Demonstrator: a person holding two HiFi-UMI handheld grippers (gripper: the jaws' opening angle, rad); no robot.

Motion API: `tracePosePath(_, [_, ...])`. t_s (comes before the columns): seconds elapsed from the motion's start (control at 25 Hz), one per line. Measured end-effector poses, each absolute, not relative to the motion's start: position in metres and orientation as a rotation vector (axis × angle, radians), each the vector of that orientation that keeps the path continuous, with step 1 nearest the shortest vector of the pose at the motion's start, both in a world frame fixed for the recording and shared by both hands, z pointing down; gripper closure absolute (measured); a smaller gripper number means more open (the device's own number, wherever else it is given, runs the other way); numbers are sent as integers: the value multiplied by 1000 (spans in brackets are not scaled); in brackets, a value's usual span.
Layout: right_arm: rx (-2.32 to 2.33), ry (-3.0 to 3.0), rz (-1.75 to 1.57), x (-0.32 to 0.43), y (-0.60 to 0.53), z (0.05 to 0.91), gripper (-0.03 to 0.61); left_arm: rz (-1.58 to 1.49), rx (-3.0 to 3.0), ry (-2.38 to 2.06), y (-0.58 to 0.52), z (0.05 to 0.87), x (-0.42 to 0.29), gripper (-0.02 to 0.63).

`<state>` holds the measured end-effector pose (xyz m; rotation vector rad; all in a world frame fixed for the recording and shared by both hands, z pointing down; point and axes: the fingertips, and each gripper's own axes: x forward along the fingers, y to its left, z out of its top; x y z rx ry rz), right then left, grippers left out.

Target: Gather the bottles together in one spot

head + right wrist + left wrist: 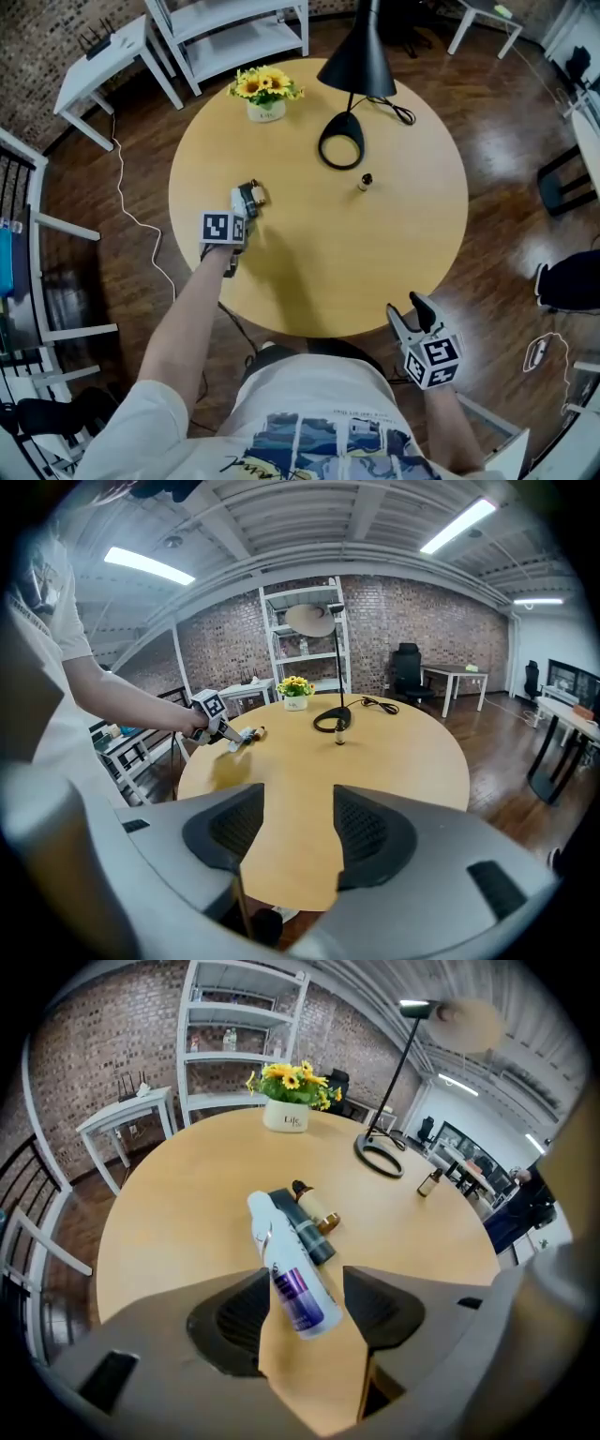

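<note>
Left of centre on the one round table (403, 272), clear of the one lamp (361, 61), my left gripper (249, 199) straddles the white spray bottle (292, 1274), jaws spread, not pinching. A careless pull-back could roll it from the dark bottle (305, 1227) and tan bottle (319, 1211). My right gripper (411, 314), lower right, is spread and empty. The fourth, a small brown bottle (365, 181), stands apart.

Four bottles. White bottle (291, 1274) with a purple label lies on its side near the left edge of the worktop (187, 1204), cap end pointing to the far edge. Dark grey bottle (305, 1227) lies flat, touching its right flank. Small cream bottle (319, 1211) with a dark cap and amber base also lies flat, just beside the grey one. I count those three as one cluster. Small brown bottle (365, 181) stands upright, right of centre towards the far edge, well apart from them.
</note>
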<state>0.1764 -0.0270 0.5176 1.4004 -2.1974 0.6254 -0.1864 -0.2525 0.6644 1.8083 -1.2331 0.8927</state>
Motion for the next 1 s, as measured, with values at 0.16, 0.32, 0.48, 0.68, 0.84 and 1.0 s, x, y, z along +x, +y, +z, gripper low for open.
tracePosePath(0.16, [1379,-2192,661,199,-36,527,348,916,1721,-1248,-262,683,-186,362])
tracePosePath(0.32, [1366,-2197,674,208,-46,532,348,913,1670,-1253,-265,690,-182,373])
tracePosePath(0.48, [1356,-2221,667,207,-50,527,348,928,1642,-1301,-260,688,-187,403])
tracePosePath(0.68, [1348,-2230,651,206,-54,526,348,850,1668,-1323,-254,677,-191,413])
tracePosePath(0.84, [1339,-2234,651,191,-50,526,348,722,1704,-1314,-245,660,-191,414])
tracePosePath(1.0, [1310,-2274,635,158,-49,519,348,646,1798,-1306,-229,630,-184,414])
